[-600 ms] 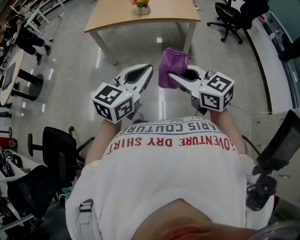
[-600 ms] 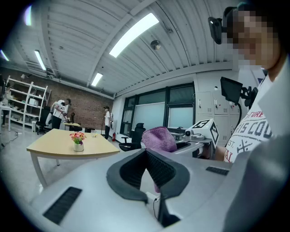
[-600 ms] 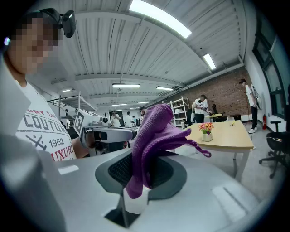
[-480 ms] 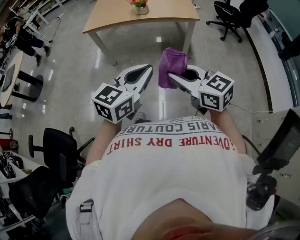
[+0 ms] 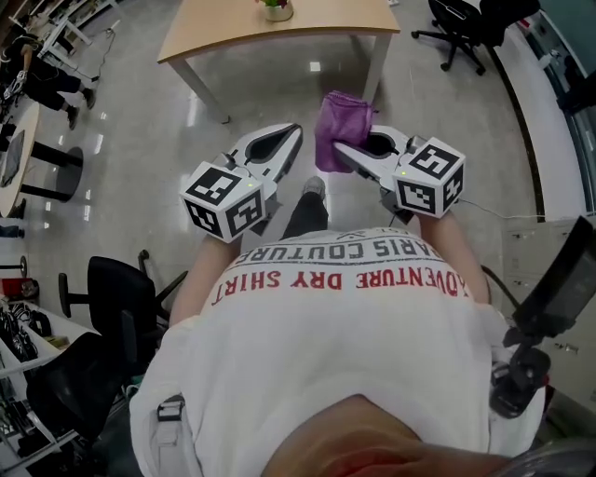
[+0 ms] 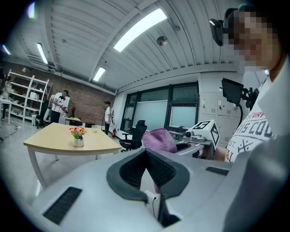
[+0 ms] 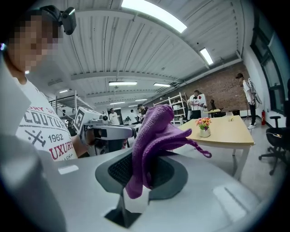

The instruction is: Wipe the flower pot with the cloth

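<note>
office, glossy floor (image 5: 140, 130) | wooden table (image 5: 340, 19) bears flower pot (image 5: 277, 11)

The cloth (image 7: 156, 131) is fuzzy purple knit — soft, matt. The table (image 5: 214, 28): pale wood, smooth. The floor (image 5: 140, 140) glossy, mirroring lamps. The left gripper (image 6: 146, 152) is matt grey plastic — pads (image 6: 159, 170) black, ribbed.

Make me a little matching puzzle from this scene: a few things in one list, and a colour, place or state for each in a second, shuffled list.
Things:
1. cloth
2. flower pot
3. left gripper
4. right gripper

Descriptions:
A. shut, with nothing in it
B. purple
C. shut on the cloth
D. standing on the wooden table

Pairs: 1-B; 2-D; 3-A; 4-C
</note>
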`<state>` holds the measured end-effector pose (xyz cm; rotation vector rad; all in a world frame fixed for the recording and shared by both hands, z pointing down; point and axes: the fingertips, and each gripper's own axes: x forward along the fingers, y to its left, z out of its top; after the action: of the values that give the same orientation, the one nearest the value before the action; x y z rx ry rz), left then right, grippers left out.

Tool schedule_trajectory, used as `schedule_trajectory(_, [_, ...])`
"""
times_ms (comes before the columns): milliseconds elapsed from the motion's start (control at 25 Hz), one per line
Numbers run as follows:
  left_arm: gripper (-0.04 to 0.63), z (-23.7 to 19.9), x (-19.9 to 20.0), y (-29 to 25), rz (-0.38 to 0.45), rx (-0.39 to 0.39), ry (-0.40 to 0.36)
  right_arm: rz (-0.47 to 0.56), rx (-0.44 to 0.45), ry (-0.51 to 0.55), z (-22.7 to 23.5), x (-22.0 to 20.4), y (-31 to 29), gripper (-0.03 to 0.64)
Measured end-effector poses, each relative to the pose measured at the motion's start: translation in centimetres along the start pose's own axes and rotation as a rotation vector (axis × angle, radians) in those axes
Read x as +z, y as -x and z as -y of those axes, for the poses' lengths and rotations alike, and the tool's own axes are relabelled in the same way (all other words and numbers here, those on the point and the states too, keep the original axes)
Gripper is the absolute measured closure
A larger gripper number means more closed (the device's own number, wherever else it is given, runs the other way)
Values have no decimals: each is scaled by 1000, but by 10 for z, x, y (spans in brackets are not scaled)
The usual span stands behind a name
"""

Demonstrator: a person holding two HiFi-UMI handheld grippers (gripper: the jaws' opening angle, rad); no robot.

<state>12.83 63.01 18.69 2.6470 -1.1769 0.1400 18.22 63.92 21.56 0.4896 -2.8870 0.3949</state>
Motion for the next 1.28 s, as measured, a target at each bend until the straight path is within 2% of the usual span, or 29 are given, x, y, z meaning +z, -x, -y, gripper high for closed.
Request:
schedule_trajectory(200, [592,-45,-1,-35,-12,-30,6,8,-10,-44,48,2,-29,552])
schedule_trajectory(400, [592,-133,-5,-82,-32,-62,40,9,-61,-117,128,9,-86,552])
schedule_trajectory(520, [593,-202,-8,-130,-61,-64,68,21,-86,-165,199,19,-127,552])
schedule_trajectory(640, [593,-280,7,-190,-83,-56,107,20,-118,-199,286,37,-166,552])
schedule_trajectory(800, [593,-420,39,-227,-110,-28,166,17,-155,-228,377,92,-257,551])
schedule_trajectory(880, [593,-481,57,-238,-97,-12,168,21,-163,-222,413,119,-297,552])
schedule_trajectory(1000, [592,-548,81,-262,-52,7,151,25,-177,-211,468,143,-338,551])
schedule_trajectory(1160, [592,-592,100,-288,-27,16,146,23,-178,-227,505,159,-360,552])
schedule_trajectory(1280, [592,-606,94,-305,-51,20,136,5,-177,-245,521,154,-368,552])
